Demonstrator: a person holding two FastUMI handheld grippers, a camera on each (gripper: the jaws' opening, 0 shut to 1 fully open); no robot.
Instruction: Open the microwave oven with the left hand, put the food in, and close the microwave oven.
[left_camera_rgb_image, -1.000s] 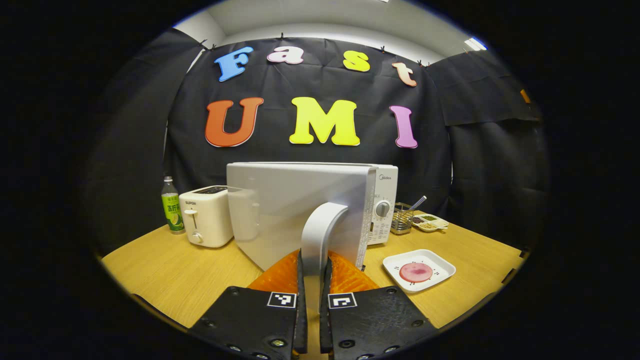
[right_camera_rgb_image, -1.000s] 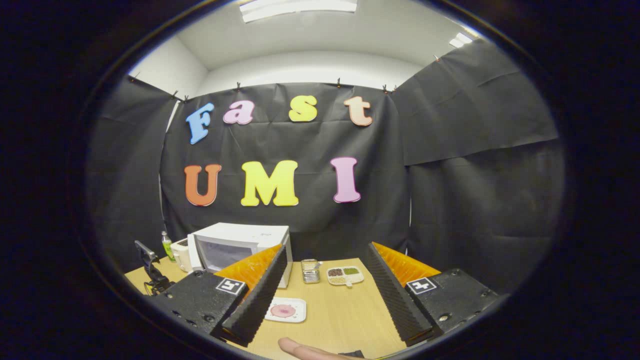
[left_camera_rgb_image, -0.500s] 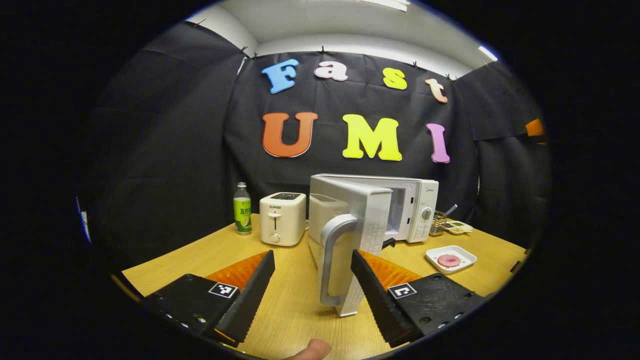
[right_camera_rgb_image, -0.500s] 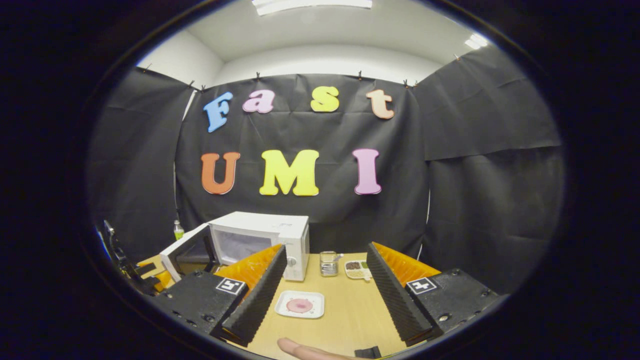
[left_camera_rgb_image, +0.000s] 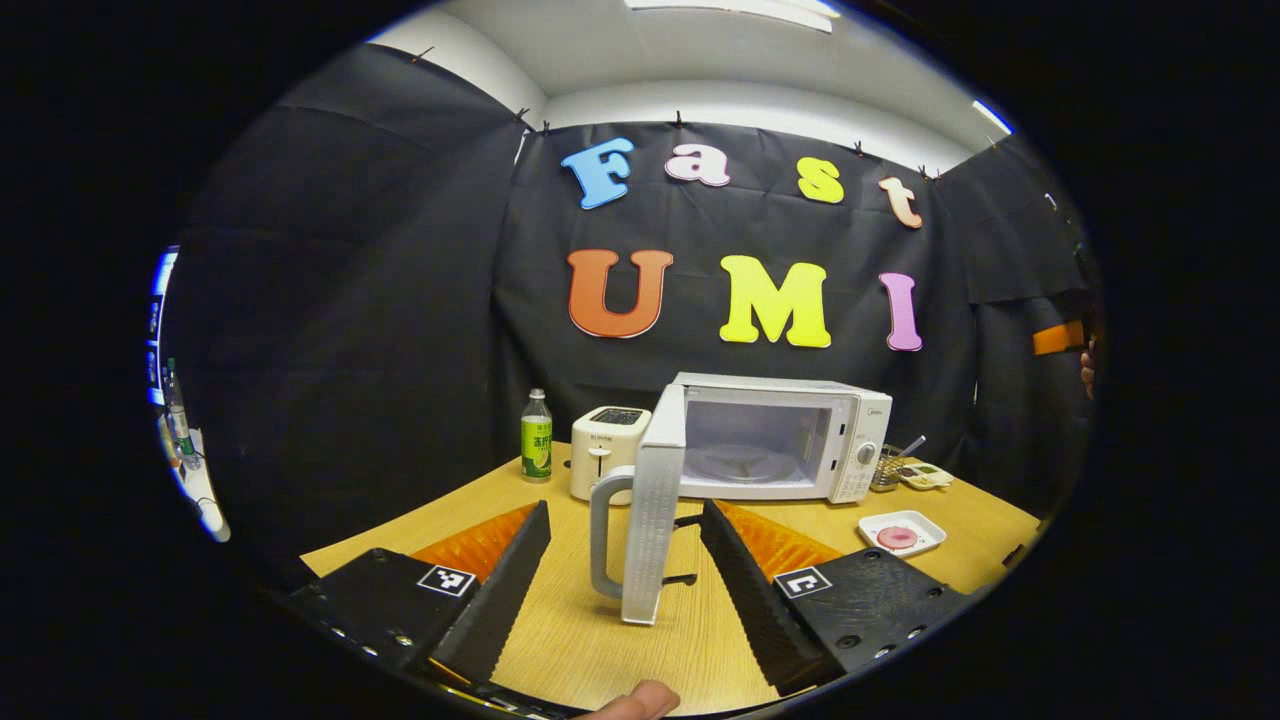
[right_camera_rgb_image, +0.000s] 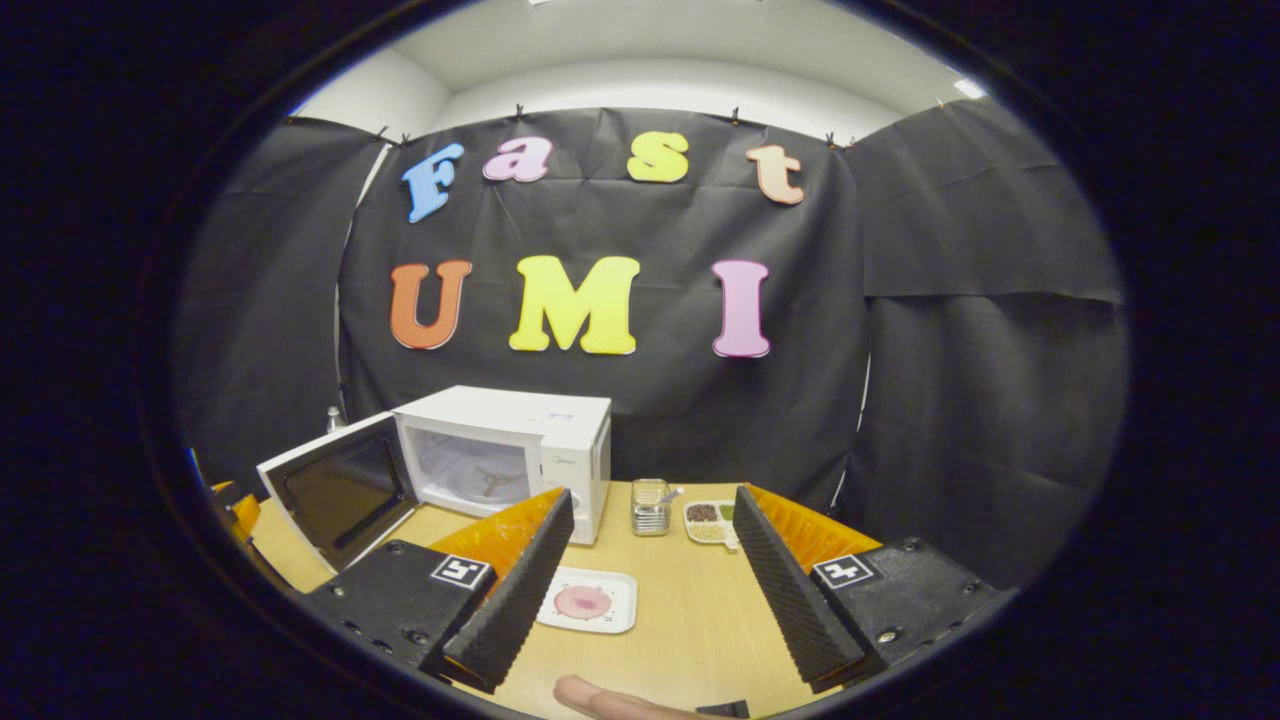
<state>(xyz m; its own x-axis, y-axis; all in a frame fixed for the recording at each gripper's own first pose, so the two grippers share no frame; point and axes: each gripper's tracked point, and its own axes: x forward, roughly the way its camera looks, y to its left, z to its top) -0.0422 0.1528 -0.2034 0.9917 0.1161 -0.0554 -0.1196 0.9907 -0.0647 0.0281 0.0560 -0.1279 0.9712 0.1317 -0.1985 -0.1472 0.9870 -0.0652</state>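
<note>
— Where does the microwave stand?

— On the wooden table, its door swung wide; the left gripper gapes apart on either side of the door's handle, gripping nothing.

— And the food?

— The pink slice lies on a white tray (right of the microwave, in front), between the right gripper's spread fingers.

Both views face the back wall, sharing microwave, table
</note>
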